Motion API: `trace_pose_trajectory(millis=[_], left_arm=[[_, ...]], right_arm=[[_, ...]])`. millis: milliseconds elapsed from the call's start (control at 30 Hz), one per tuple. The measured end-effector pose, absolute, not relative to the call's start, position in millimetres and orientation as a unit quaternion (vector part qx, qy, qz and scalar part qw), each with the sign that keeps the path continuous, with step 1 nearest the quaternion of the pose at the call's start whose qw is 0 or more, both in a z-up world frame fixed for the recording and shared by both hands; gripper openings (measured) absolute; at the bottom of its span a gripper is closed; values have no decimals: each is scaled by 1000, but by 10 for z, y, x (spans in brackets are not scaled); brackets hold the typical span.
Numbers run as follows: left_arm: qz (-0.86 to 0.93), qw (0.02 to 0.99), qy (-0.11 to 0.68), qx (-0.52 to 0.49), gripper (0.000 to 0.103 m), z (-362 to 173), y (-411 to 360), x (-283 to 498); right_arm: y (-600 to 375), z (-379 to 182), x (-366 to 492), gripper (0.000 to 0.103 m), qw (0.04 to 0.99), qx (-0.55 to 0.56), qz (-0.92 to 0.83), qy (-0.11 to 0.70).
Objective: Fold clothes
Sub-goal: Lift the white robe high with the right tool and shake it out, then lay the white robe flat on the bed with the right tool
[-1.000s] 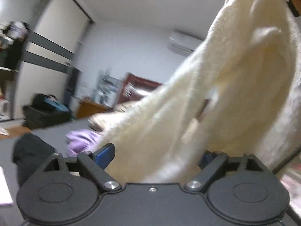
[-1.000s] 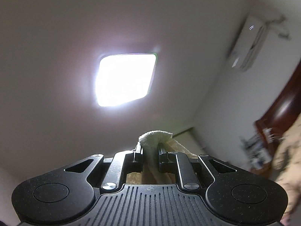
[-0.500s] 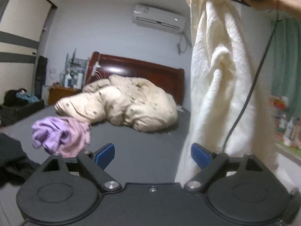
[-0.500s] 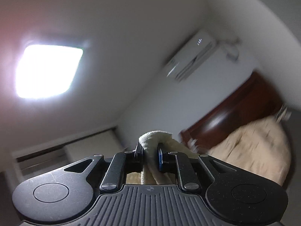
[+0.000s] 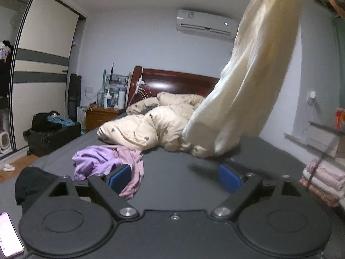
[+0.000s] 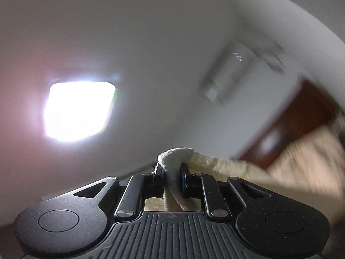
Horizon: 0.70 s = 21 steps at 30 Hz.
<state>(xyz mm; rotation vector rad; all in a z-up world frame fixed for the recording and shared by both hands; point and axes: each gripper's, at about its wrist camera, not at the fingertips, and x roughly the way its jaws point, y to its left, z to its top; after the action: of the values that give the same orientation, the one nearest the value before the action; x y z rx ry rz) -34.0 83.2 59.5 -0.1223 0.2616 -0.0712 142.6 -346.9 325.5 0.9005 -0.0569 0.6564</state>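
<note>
The right tool (image 6: pixel 172 179) is pinching a corner of the cream garment (image 5: pixel 248 82), which is hanging at two o'clock over the bed (image 5: pixel 172 166). The left tool (image 5: pixel 174 179), gaping empty, is best catching the trailing lower hem (swinging, blurred) before spreading it flat.

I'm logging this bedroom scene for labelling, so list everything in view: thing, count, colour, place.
cream garment: 1, cream, hanging over the bed
purple clothes: 1 heap, lilac-pink, on the sheet
black garment: 1, black, near left
folded clothes: 1 stack, pink, far right
duvet: 1, beige, by the headboard
bed: 1, grey sheet
air conditioner: 1, white, wall
phone: 1, bottom left
left gripper: open, empty
right gripper: shut on cream garment
</note>
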Motion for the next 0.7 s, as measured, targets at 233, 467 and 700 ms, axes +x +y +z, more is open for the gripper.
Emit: trace_pose_trajectory(millis=[233, 467, 700], left_arm=[[-49, 981, 185, -31, 89, 295, 603, -435], [-55, 964, 260, -31, 89, -134, 382, -602], [-87, 944, 318, -16, 89, -509, 47, -598]], right_arm=[[-3369, 364, 901, 14, 830, 481, 195, 204], [-3386, -995, 270, 17, 795, 524, 79, 294], [-3138, -828, -495, 45, 861, 386, 85, 321]])
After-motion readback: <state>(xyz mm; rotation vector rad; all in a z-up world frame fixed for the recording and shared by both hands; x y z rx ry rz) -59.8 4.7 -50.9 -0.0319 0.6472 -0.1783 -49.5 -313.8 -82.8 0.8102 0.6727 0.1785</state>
